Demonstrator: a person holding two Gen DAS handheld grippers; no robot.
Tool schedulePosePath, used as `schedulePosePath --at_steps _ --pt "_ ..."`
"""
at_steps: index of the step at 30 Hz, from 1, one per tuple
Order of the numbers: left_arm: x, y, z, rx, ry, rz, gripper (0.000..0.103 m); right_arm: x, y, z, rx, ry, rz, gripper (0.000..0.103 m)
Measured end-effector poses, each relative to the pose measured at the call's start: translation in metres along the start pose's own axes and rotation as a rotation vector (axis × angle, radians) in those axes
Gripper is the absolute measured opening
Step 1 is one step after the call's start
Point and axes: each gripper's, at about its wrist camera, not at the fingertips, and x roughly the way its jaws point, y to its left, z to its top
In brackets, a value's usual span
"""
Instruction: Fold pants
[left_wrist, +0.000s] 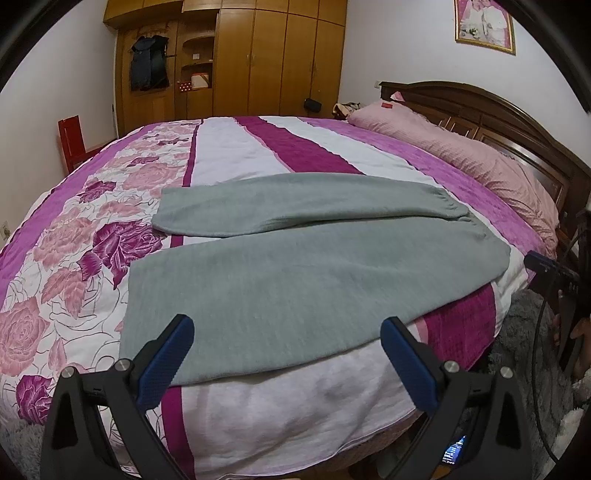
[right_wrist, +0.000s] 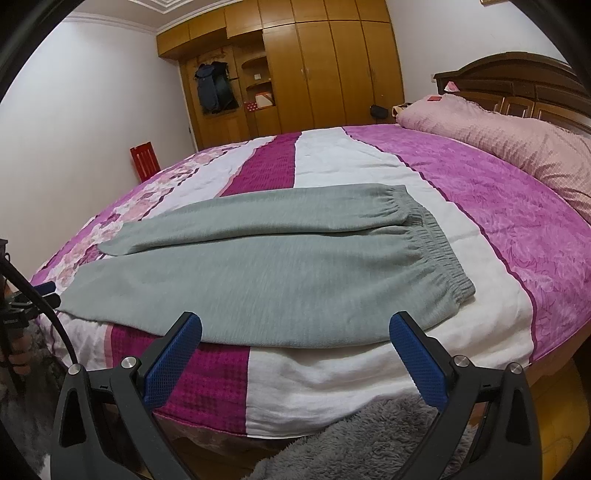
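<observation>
Grey-green pants lie flat on the bed near its front edge, legs pointing left and apart, elastic waistband at the right. The pants also show in the right wrist view. My left gripper is open and empty, hovering just in front of the near leg's cuff end. My right gripper is open and empty, just in front of the pants' near edge toward the waistband. The right gripper shows at the right edge of the left wrist view, and the left gripper at the left edge of the right wrist view.
The bed has a purple, white and rose-patterned cover. A pink pillow lies by the dark wooden headboard. A wooden wardrobe stands at the back. A red crate sits at the far left. A grey fluffy rug lies below.
</observation>
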Motion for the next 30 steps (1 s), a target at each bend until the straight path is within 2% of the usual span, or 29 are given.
schedulePosePath --at_steps 30 --pt "-0.0002 -0.0006 0.0013 -0.001 -0.002 -0.01 0.103 0.0022 0.0024 0.0007 -0.024 0.009 -0.011 0.101"
